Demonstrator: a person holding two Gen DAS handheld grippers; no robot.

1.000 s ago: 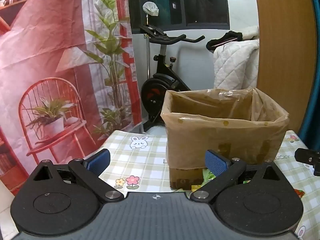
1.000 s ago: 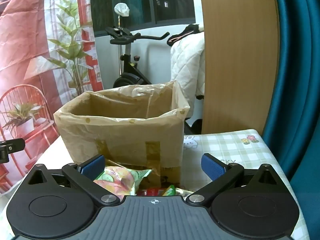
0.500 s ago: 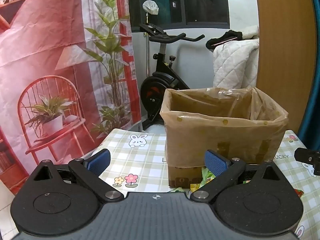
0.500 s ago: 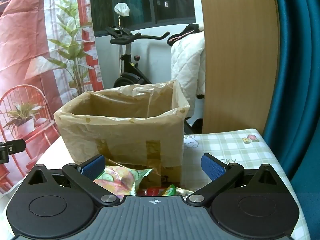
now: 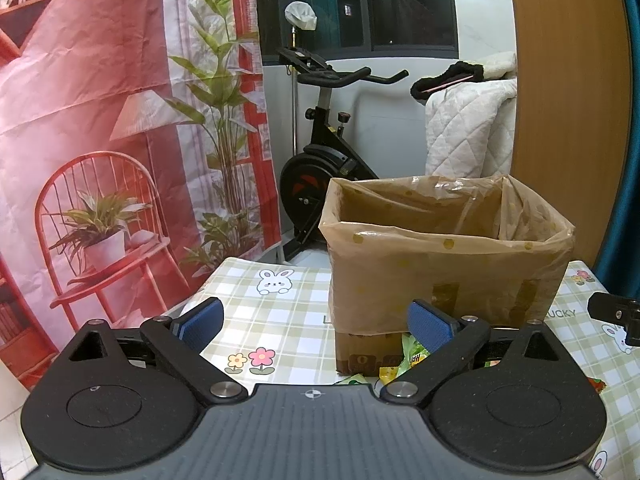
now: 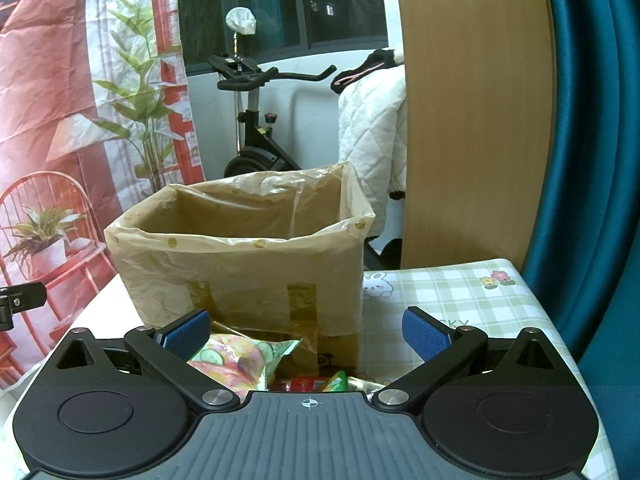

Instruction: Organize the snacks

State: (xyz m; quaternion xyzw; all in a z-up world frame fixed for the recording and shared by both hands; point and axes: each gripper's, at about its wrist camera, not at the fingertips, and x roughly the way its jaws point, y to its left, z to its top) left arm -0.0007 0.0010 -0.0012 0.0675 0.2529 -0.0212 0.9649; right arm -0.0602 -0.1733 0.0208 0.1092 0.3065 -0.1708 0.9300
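Both wrist views low over worktop [image 5: 280, 320], facing forward, near. Left view from left, right view from right; both share bag-lined cardboard box [image 5: 444, 264] [image 6: 244, 276].

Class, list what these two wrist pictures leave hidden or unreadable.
- Box floor: both views, near wall hides any contents.
- Snack packets: right view, gripper body covers their lower parts; how many cannot be told.
- Packet print: left view, too small, half behind a finger.
- Tablecloth lettering: box cuts it.
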